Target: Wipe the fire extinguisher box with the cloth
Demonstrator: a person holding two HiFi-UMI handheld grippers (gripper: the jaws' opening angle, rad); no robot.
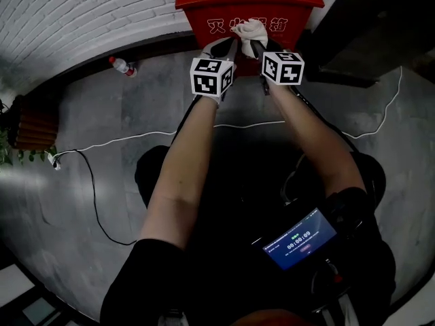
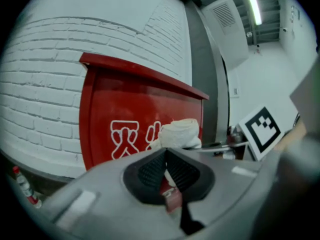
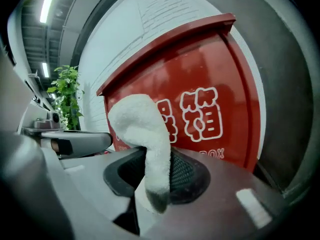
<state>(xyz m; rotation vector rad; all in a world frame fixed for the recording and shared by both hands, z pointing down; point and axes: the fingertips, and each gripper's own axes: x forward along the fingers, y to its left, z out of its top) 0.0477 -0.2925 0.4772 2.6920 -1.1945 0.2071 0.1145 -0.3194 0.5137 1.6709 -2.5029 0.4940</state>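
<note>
Right gripper (image 3: 156, 170): the fingers (image 3: 189, 176) are clenched on a white terry cloth (image 3: 140, 129), which stands up out of the grip in a folded wad. Left gripper (image 2: 167, 165): the fingers (image 2: 150, 171) are pressed together, and nothing can be made out between them.

In the head view both grippers are raised side by side at 12 o'clock, directly in front of the red metal fire extinguisher box (image 1: 248, 5). The wad lies over the white characters on the box's front face. No view confirms whether it touches the panel.

Step in hand, as judged: the start of wiping the front face. The next move calls for pressing the cloth flat against the panel and sweeping it across the lettering, with the grip kept firm so the wad does not pull free. The left gripper has no evident role.

The box stands against a white-painted brick wall (image 1: 81, 12) on a grey concrete floor (image 1: 102, 114). A clear plastic bottle with a red cap (image 1: 121, 65) lies at 10 o'clock, and a thin white cable (image 1: 136, 140) trails across the floor. A brown slatted planter (image 1: 27, 124) sits at 9 o'clock.
</note>
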